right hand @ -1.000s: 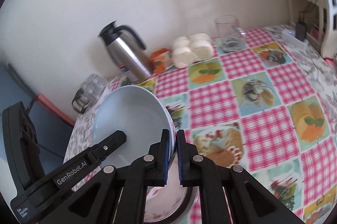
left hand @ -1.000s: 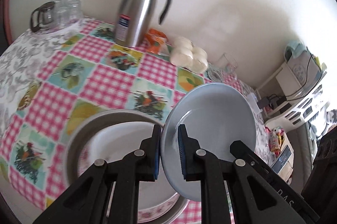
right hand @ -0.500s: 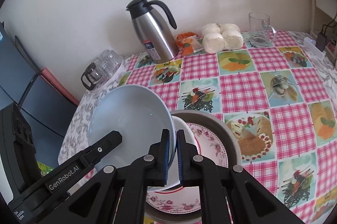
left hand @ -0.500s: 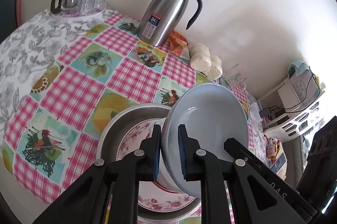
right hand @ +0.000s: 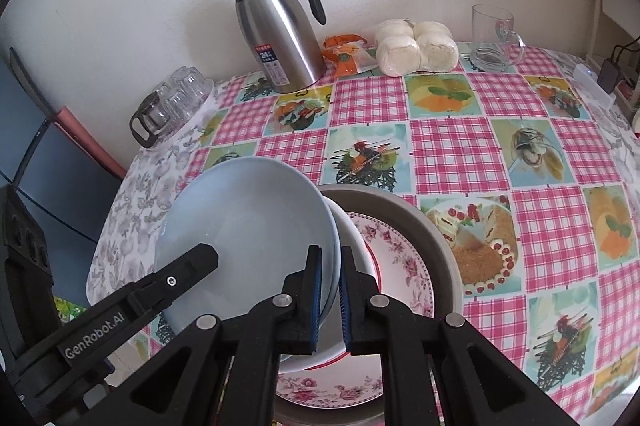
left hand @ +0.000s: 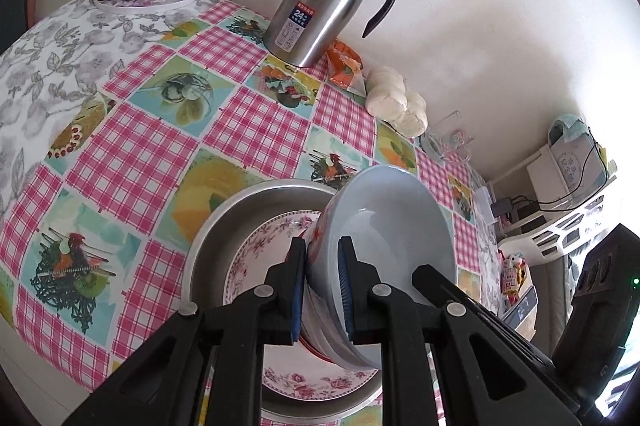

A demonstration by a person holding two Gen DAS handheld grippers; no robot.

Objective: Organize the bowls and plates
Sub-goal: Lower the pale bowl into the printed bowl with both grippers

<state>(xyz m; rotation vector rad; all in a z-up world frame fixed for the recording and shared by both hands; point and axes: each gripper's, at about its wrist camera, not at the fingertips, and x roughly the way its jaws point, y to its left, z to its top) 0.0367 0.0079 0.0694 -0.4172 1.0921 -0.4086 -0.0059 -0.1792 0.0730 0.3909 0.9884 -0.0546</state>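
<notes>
A stack of bowls, a light blue bowl (left hand: pixel 394 234) nested in a white red-trimmed bowl (left hand: pixel 316 258), is held tilted on edge above a floral plate (left hand: pixel 256 258) lying in a grey metal basin (left hand: pixel 224 226). My left gripper (left hand: pixel 321 290) is shut on the stack's rim. My right gripper (right hand: pixel 330 296) is shut on the opposite rim; the blue bowl (right hand: pixel 244 226), white bowl (right hand: pixel 354 242), plate (right hand: pixel 404 266) and basin (right hand: pixel 432 230) show there too. Each gripper appears in the other's view.
On the checked tablecloth stand a steel thermos jug (right hand: pixel 276 34), an orange packet (right hand: pixel 344 54), wrapped buns (right hand: pixel 416 50), a glass mug (right hand: pixel 492 38) and a tray of glasses with a teapot (right hand: pixel 172 106). The wall runs behind. A white shelf with cables (left hand: pixel 560 202) is right of the table.
Both grippers, still shut on the bowls, have lifted and pulled back; the bowls now hang higher over the basin, and the floral plate beneath has come into view.
</notes>
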